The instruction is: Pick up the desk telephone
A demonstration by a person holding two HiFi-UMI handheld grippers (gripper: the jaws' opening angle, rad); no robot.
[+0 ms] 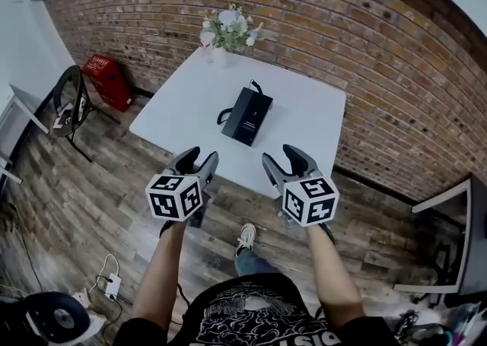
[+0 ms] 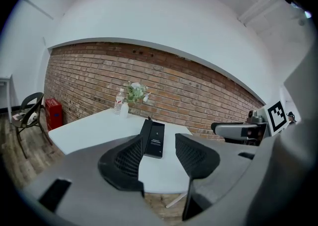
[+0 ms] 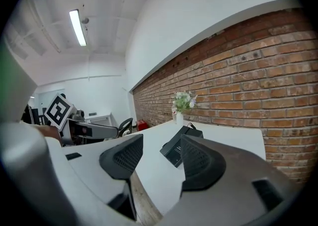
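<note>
A black desk telephone (image 1: 246, 115) lies in the middle of a white square table (image 1: 183, 109), its cord curling off its left side. The left gripper view shows the telephone (image 2: 153, 139) beyond the jaws; in the right gripper view the telephone (image 3: 179, 143) is partly hidden by the right jaw. My left gripper (image 1: 198, 162) hovers at the table's near edge, open, nothing between its jaws. My right gripper (image 1: 282, 160) hangs beside it at the same edge, also open and empty. Both point toward the telephone, well short of it.
A white vase of flowers (image 1: 226, 30) stands at the table's far edge by the brick wall (image 1: 342, 40). A black chair (image 1: 70, 103) and a red box (image 1: 106, 78) are on the wooden floor at left. A white desk (image 1: 449, 246) stands at right.
</note>
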